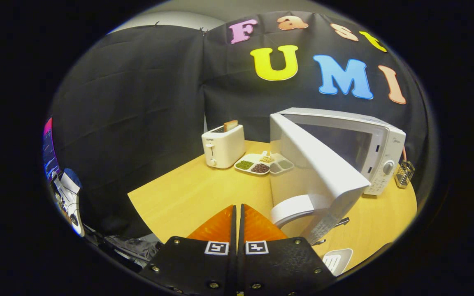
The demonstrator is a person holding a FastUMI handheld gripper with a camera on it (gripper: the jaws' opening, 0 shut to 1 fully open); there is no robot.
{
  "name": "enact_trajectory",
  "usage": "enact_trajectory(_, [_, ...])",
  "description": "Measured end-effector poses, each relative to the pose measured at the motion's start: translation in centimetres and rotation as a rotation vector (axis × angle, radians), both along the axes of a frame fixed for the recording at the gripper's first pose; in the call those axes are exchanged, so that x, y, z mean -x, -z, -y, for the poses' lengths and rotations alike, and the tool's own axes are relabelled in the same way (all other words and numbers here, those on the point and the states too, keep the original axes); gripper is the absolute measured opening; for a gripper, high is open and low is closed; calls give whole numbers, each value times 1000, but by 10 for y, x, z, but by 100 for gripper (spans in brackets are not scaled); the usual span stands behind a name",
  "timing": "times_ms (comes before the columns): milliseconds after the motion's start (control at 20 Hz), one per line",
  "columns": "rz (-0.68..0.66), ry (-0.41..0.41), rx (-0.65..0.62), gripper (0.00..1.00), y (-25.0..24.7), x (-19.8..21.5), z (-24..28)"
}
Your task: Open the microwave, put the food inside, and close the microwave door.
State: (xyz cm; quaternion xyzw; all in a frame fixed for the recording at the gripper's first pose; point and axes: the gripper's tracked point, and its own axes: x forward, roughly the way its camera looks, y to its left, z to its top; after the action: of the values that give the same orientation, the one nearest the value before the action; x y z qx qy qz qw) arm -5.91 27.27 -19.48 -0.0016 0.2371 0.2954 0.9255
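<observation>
My jaws are pressed together, holding nothing — the microwave (379, 144) sits just ahead on the worktop (196, 193), its door (315, 172) swung open toward me, toaster (223, 146) beyond.

A glossy white microwave oven (379, 142) stands with its white door (315, 172) swung wide on a pale yellow wood-grain surface (196, 193). A white two-slot toaster (223, 146) holds a tan-brown slice of bread (231, 125). A white divided tray (263, 163) carries green, dark brown, beige and grey-green fillings. A silvery wire-mesh holder (404, 173) sits beside the oven. Black-and-white square markers pattern the black body of the hand-held gripper (237, 218).
</observation>
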Motion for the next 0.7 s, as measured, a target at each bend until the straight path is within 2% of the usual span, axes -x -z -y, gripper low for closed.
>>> enact_trajectory(700, [7,160,17,1,-4,-73,94])
